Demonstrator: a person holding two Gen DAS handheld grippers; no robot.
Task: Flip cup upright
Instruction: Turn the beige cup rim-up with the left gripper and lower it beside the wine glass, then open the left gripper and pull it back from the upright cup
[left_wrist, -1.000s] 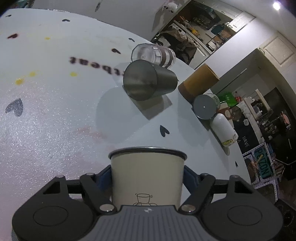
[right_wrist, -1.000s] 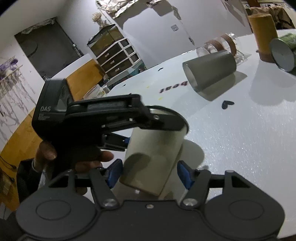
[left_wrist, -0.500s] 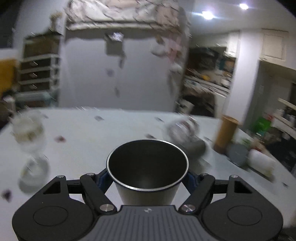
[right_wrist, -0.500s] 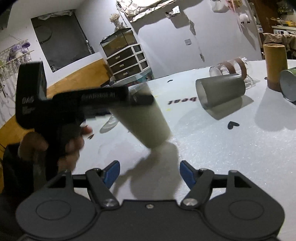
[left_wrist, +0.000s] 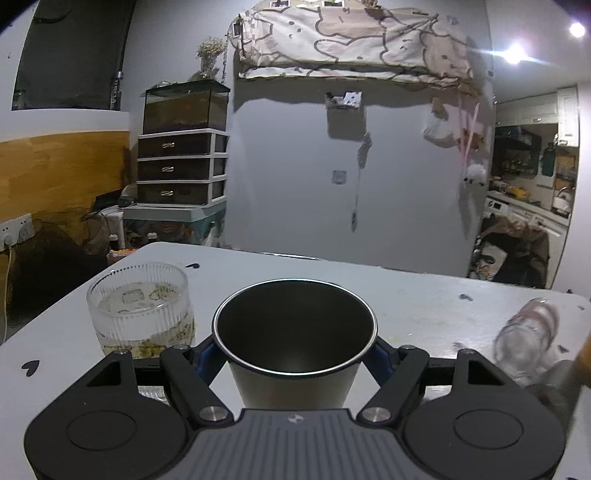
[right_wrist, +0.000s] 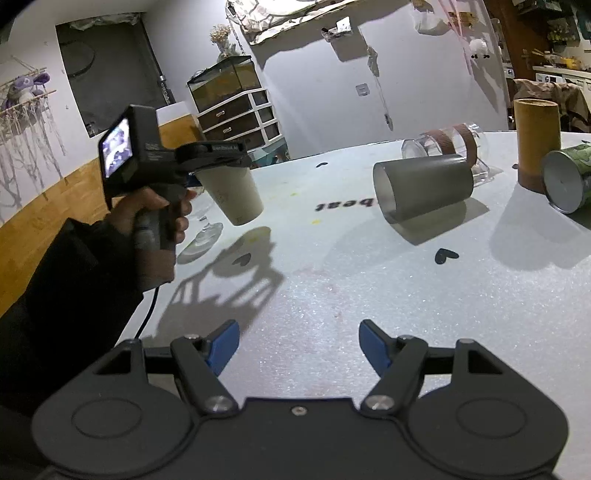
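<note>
My left gripper (left_wrist: 294, 356) is shut on a cream cup (left_wrist: 295, 354) with a dark inside and metal rim. The cup is upright, mouth up, held above the white table (left_wrist: 413, 310). In the right wrist view the same cup (right_wrist: 232, 195) hangs in the left gripper (right_wrist: 218, 162), tilted slightly, its base clear of the table with its shadow below. My right gripper (right_wrist: 298, 345) is open and empty, low over the table's near side.
A ribbed glass (left_wrist: 142, 310) with a drink stands just left of the cup. A grey cup (right_wrist: 424, 192) lies on its side mid-table. Behind it lies a clear jar (right_wrist: 443, 144); a brown cylinder (right_wrist: 537, 144) stands and a green can (right_wrist: 569, 181) lies at right.
My left gripper has lifted the cream cup and turned it from mouth-down to mouth-up. It has moved away to the left. My right gripper has let go and drawn back.
</note>
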